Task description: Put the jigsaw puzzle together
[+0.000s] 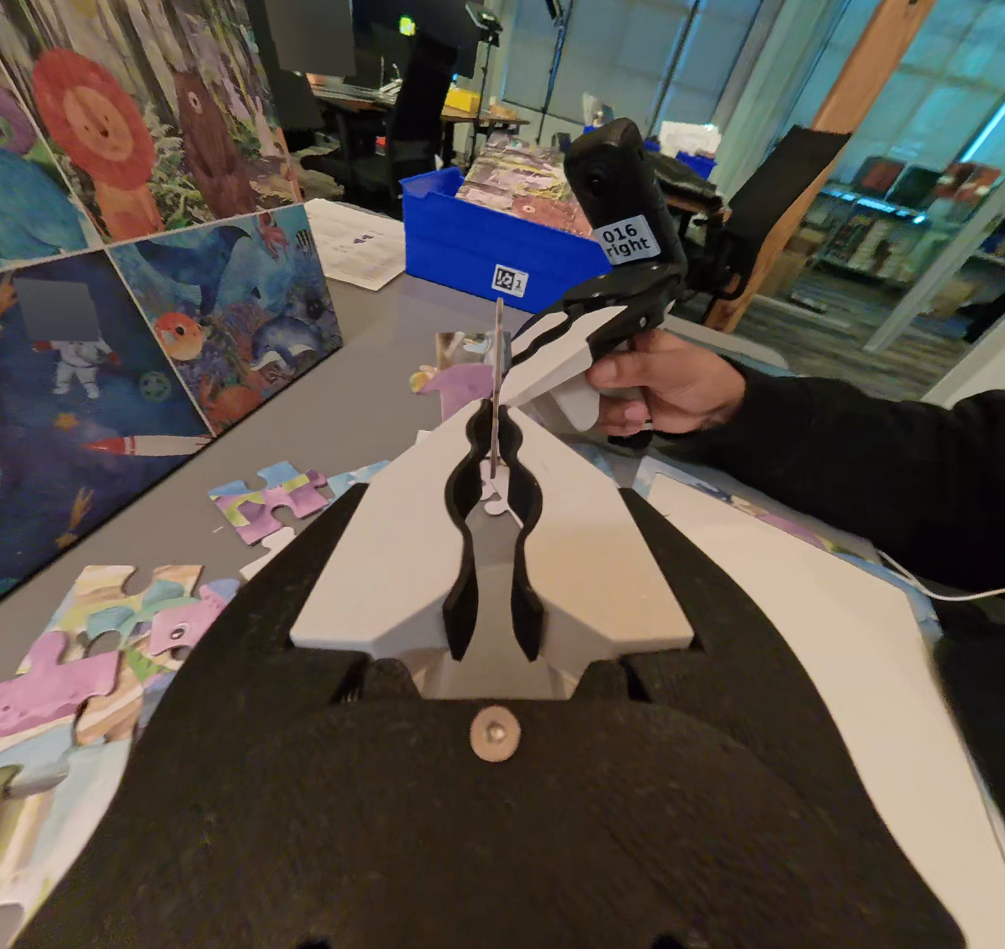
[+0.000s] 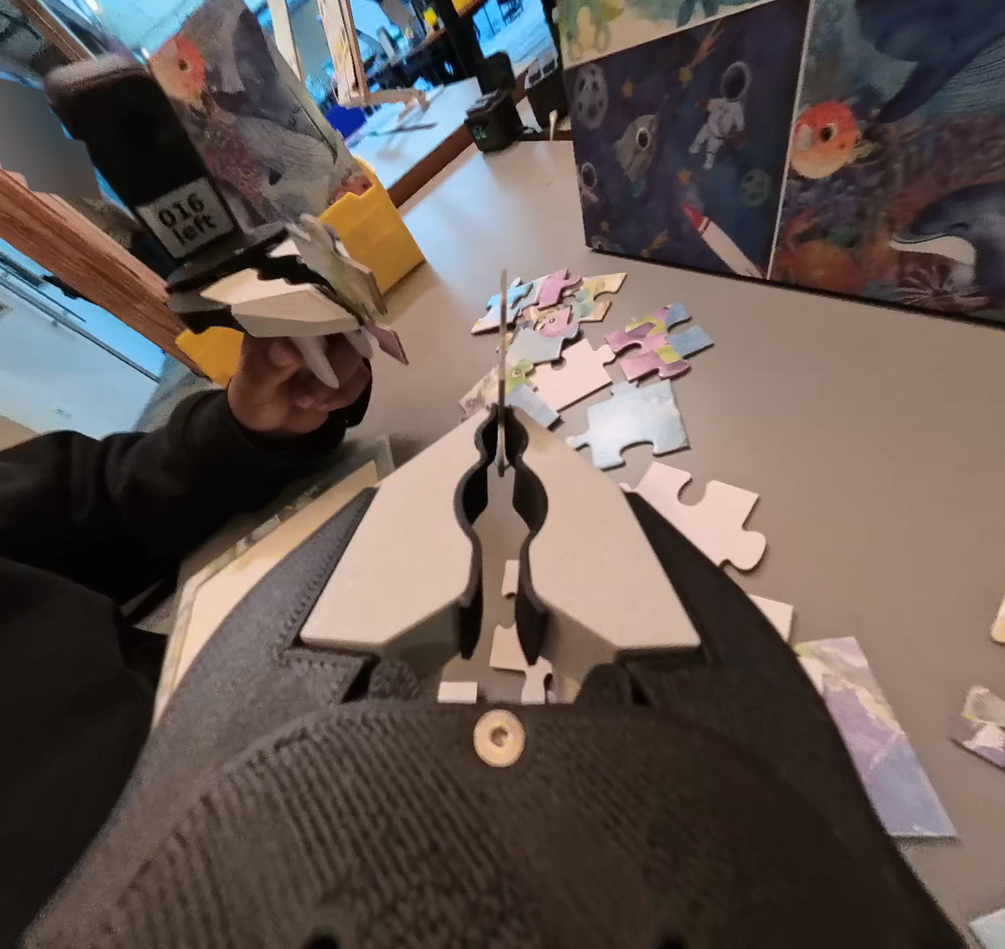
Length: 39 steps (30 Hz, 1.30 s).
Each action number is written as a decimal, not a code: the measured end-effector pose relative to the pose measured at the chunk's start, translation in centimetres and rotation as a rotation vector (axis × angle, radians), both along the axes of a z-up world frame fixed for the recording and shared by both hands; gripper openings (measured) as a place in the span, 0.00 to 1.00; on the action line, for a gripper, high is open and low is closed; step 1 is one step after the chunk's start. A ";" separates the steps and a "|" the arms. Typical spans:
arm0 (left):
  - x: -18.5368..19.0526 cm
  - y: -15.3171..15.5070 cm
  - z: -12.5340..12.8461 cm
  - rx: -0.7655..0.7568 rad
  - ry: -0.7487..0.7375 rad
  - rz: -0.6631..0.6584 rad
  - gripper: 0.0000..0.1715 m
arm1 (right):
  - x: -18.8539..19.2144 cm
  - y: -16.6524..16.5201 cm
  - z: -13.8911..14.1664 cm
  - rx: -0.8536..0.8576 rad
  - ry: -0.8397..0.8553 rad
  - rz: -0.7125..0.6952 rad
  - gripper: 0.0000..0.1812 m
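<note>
Above the grey table [image 2: 816,433] we note both grippers, left gripper [image 1: 496,417] and right gripper [image 2: 503,422], each clamped edge-on on a puzzle piece [image 1: 496,379] [image 2: 503,357].

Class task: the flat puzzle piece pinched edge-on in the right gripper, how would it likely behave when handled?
The puzzle piece stands straight above the right gripper, so probably stiff board. It looks thin, likely light. Held only by its lower edge, it may pivot or slip if bumped.

Purple, blue, yellow puzzle pieces [image 2: 658,343]; grey table [image 2: 843,433]; blue bin [image 1: 489,240].
</note>
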<state>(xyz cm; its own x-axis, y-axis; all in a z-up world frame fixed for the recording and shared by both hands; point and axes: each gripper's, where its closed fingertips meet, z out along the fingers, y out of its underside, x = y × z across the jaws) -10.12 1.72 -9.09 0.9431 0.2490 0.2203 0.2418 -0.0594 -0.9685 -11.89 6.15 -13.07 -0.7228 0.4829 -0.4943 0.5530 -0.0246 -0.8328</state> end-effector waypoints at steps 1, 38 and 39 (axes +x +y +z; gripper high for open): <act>-0.1 -0.1 0.1 -0.005 0.008 0.009 0.00 | -0.1 0.3 0.3 -0.028 -0.007 -0.006 0.00; -4.3 -2.4 -6.6 -0.232 -0.259 0.140 0.13 | 7.9 7.7 -6.3 0.538 0.193 0.276 0.34; -4.3 -2.3 -6.6 -0.228 -0.248 0.139 0.13 | 8.0 7.9 -6.8 0.567 0.200 0.276 0.36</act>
<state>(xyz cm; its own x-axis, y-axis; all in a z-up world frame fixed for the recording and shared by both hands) -14.44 -0.58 -15.67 0.8215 0.4404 0.3623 0.4891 -0.2174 -0.8447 -3.85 14.06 -19.85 -0.9087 0.4129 -0.0615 0.3098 0.5683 -0.7623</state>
